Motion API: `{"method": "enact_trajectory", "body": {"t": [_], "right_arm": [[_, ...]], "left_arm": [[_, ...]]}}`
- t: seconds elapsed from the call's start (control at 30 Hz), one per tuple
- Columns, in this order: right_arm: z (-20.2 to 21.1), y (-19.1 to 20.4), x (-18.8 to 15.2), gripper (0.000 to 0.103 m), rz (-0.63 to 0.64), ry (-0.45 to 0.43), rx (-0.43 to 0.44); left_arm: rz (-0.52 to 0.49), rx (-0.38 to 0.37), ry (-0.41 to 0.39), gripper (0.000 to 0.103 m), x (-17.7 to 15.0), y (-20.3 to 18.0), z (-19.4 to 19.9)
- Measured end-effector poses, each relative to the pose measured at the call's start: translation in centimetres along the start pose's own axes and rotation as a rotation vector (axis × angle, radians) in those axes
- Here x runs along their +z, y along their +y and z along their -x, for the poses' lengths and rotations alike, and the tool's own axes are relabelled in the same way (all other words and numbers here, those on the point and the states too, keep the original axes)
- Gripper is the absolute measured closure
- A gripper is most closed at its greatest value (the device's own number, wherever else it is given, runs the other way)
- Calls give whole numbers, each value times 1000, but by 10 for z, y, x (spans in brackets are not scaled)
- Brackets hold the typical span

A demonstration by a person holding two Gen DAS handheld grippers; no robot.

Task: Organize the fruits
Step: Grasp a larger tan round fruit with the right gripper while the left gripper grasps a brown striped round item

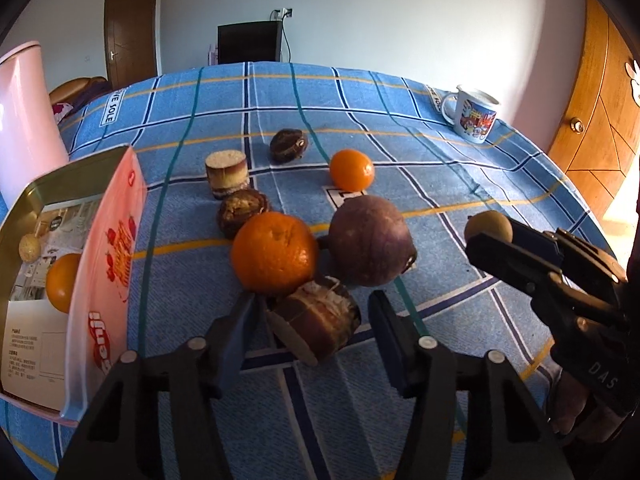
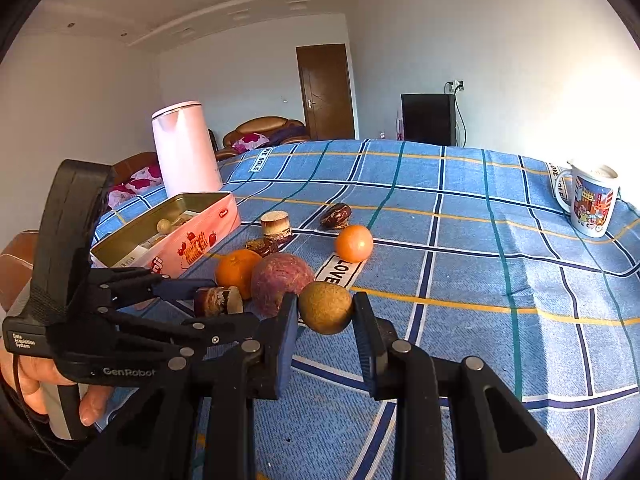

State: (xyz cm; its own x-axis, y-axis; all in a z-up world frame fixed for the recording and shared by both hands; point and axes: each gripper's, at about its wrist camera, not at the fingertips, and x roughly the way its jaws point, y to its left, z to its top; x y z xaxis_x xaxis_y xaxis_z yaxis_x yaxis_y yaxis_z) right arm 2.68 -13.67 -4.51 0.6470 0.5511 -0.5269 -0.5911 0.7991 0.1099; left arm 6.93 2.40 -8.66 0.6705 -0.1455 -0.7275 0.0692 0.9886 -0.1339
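Right wrist view: the right gripper [image 2: 325, 322] clamps a brown longan [image 2: 326, 307] above the cloth [image 2: 460, 272]. Left gripper [image 1: 312, 320] jaws stand apart around a cane piece [image 1: 318, 326] — oranges [image 1: 275, 258] just beyond, tin [image 1: 108, 248] at left.

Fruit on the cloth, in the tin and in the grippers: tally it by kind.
Oranges: 3
Cane pieces: 2
Wrinkled brown dates: 2
Purple round fruit: 1
Tan round fruits: 2
Total: 10
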Motion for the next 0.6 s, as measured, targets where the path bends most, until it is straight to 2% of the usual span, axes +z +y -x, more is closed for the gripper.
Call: {"method": "enact_trajectory", "body": {"t": [0.1, 0.33, 0.6], "right_arm": [[1, 1, -1, 74, 1, -6, 0], [9, 1, -4, 74, 10, -37, -8], [18, 5, -5, 74, 36, -96, -17]], "left_arm": [[3, -17, -8, 57, -2, 0, 1], [11, -50, -64, 57, -4, 2, 10], [-15, -11, -159, 57, -7, -2, 23]]}}
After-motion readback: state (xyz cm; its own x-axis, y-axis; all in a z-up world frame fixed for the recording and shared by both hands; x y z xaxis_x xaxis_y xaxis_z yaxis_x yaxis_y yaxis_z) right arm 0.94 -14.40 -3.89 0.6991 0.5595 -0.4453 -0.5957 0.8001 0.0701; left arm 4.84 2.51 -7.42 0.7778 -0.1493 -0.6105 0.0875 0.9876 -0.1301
